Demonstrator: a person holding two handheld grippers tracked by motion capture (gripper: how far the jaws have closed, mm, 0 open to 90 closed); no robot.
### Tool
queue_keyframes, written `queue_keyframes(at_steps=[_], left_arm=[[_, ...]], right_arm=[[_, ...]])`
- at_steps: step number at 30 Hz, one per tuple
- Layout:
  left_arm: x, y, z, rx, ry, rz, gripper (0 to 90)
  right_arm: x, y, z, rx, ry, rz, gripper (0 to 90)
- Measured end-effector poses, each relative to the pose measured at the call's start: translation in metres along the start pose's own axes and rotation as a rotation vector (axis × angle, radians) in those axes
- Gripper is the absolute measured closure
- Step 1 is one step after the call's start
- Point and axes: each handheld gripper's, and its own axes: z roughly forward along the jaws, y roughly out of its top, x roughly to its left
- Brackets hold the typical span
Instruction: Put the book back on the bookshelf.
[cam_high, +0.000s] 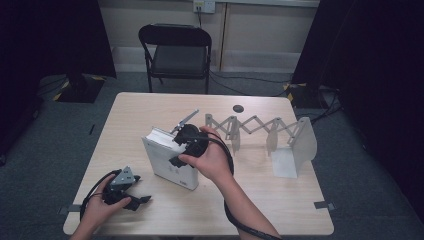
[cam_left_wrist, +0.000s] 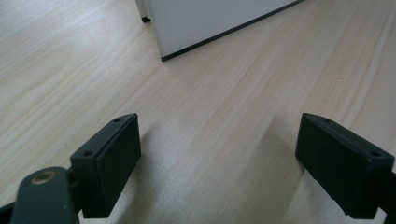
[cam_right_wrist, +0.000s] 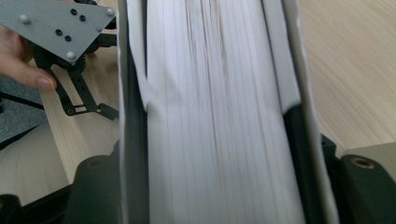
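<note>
Thick white book (cam_high: 170, 160) – paper edges between right gripper (cam_high: 182, 150) jaws, left gripper (cam_left_wrist: 219, 163) spread wide

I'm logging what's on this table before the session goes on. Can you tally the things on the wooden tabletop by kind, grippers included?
Thick white hardcover book, standing on edge: 1
White folding accordion-style book rack: 1
Black two-jaw handheld grippers: 2, the left gripper and the right gripper
Total: 4
</note>
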Motion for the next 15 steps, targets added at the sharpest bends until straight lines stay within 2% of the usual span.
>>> queue_keyframes(at_steps=[5, 7, 10, 15], left_arm=[[0.000, -0.003, 0.002, -0.031, -0.012, 0.004, 10.5], [0.000, -0.003, 0.002, -0.030, -0.013, 0.005, 9.7], [0.000, -0.003, 0.002, -0.030, -0.014, 0.004, 9.5], [0.000, -0.003, 0.002, -0.030, -0.015, 0.004, 9.3]], right_arm=[[0.002, 0.011, 0.002, 0.034, -0.024, -0.011, 37.6], [0.002, 0.012, 0.003, 0.046, -0.011, -0.004, 44.9], [0.003, 0.012, 0.003, 0.049, -0.009, -0.008, 50.3], [0.013, 0.012, 0.000, 0.059, -0.055, -0.035, 52.9]])
